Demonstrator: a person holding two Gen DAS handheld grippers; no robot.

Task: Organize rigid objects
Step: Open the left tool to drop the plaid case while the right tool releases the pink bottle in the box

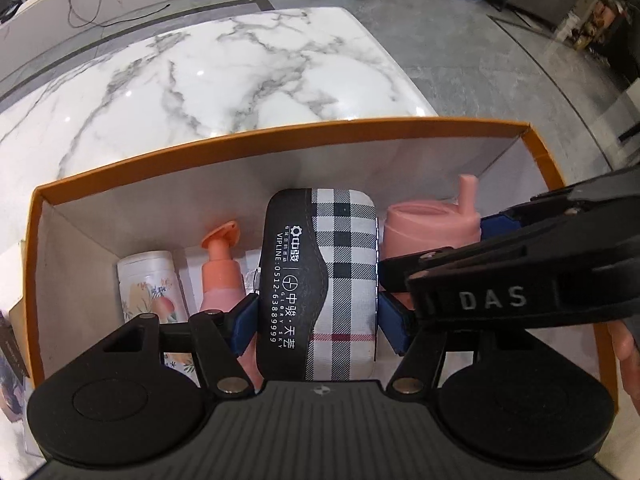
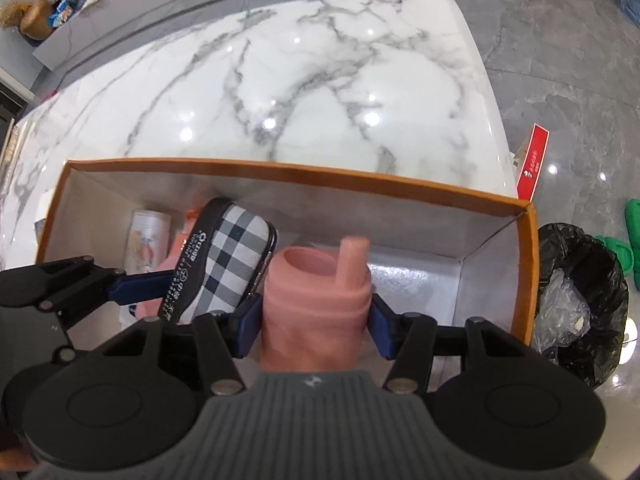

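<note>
My left gripper (image 1: 316,320) is shut on a black and plaid case (image 1: 320,280) and holds it inside the orange box (image 1: 160,160). My right gripper (image 2: 314,326) is shut on a pink cup with a spout (image 2: 320,292), also inside the box (image 2: 400,180). The case (image 2: 228,252) sits just left of the cup in the right wrist view; the cup (image 1: 428,228) sits right of the case in the left wrist view. A white floral bottle (image 1: 148,280) and an orange pump bottle (image 1: 220,268) lie in the box's left part.
The box stands on a white marble table (image 2: 300,80) near its front edge. A black-lined trash bin (image 2: 576,300) stands on the floor right of the box. The box's right part (image 2: 420,280) shows bare floor.
</note>
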